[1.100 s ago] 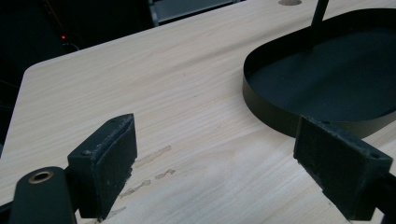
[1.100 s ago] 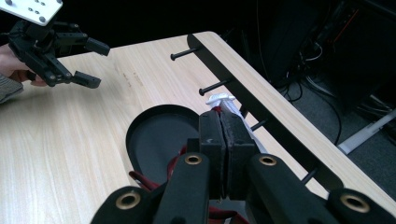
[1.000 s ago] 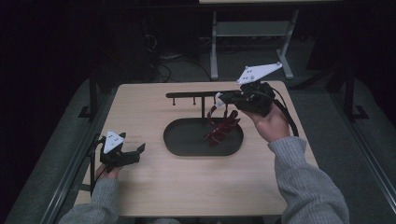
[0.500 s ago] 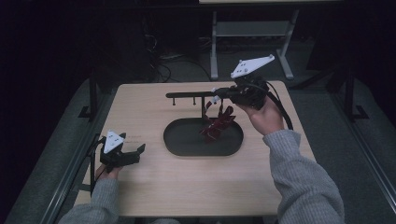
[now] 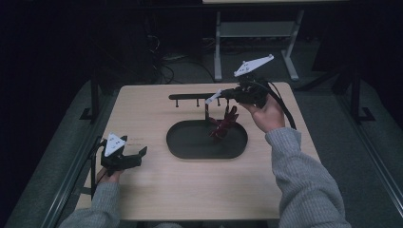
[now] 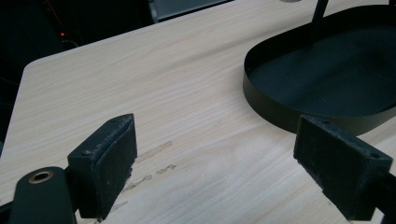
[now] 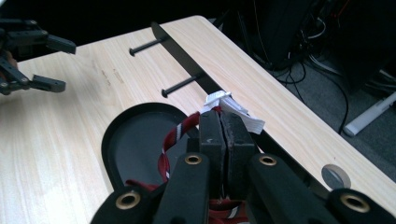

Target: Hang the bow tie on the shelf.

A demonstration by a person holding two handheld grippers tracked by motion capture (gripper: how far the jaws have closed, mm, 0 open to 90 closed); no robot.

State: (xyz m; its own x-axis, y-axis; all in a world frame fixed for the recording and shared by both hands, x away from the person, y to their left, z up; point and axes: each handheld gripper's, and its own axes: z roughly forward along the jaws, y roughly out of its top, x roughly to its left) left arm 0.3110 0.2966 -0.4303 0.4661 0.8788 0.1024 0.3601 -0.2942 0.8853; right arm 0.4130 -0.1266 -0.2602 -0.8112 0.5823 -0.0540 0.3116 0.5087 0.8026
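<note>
Two tools: we see one in each hand, at opposite sides of the table (image 5: 157,199).
Right tool (image 5: 219,95): we see its jaws pressed tight together on a red cord (image 7: 172,140) with white flecks and a white paper tag (image 7: 233,109); it is held up near the table's far edge, toward the right side.
Red cord, place: in the high view it hangs from the right tool down over the right end of the black oval tray (image 5: 190,147); we cannot tell whether its lower end touches the tray.
Tag, place: just beside the black rack bar (image 7: 187,58), whose pegs (image 7: 180,85) point out over the table.
Black rack: it stands at the tray's far rim, near the far edge.
Left tool (image 5: 129,158): we see its jaws wide apart with bare table between them; it rests low near the table's left edge, well apart from the tray.
Left tool pads (image 6: 109,163): both point toward the tray's near wall (image 6: 275,109).
</note>
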